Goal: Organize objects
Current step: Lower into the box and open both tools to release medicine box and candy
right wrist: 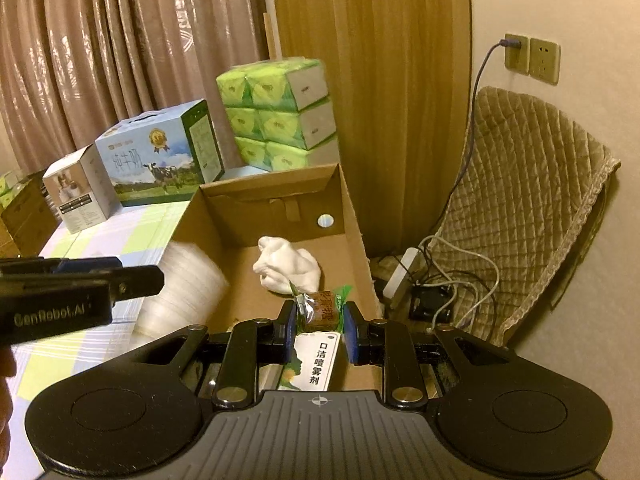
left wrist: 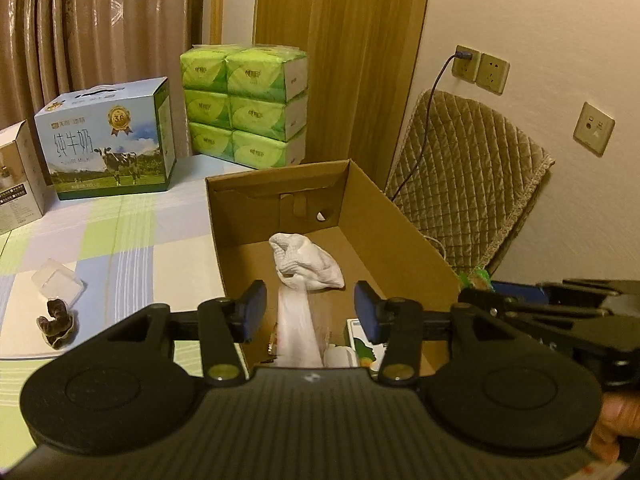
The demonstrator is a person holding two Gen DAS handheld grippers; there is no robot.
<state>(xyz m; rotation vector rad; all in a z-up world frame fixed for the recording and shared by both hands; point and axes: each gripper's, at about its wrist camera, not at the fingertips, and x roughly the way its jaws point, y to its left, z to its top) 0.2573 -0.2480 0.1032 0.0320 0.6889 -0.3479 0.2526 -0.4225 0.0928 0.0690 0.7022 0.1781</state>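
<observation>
Right gripper (right wrist: 319,320) clenched a green-wrapped snack (right wrist: 320,307) over the cardboard box (right wrist: 352,216); left gripper (left wrist: 310,304) hung released above a white bag (left wrist: 298,320). Only the right view showed "GenRobot.AI" lettering; milk carton (left wrist: 108,144) badge read "3.6".

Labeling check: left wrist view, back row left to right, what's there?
White box → milk carton → green tissue packs → wall sockets → quilted cushion.
</observation>
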